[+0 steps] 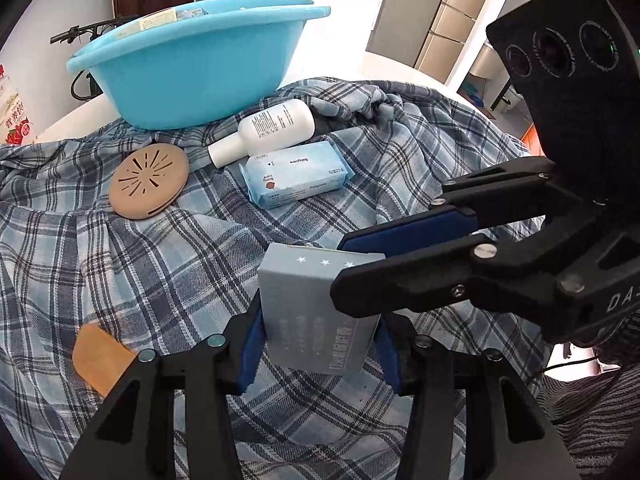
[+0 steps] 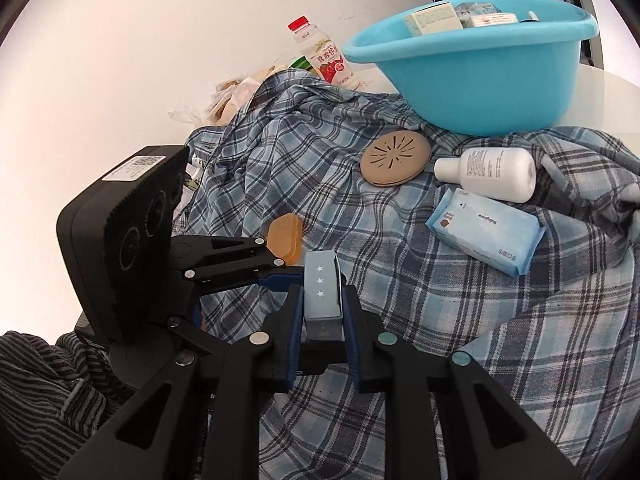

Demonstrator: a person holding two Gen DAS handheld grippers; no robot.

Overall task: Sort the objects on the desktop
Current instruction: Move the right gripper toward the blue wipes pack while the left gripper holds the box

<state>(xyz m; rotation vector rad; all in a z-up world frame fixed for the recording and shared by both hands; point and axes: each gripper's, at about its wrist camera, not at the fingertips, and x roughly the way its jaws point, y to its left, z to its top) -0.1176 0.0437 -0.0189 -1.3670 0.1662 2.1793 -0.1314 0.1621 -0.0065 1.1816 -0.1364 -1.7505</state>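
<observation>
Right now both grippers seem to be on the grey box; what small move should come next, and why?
Probably open the left gripper and let the right gripper keep the grey box. Both appear clamped on it above the plaid cloth, and the blue basin already holds other boxes, so one gripper can carry it there.

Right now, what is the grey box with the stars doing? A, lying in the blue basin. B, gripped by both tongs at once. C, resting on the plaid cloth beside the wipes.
B: the left tongs and right tongs both clamp the grey box, lifted above the cloth.
</observation>
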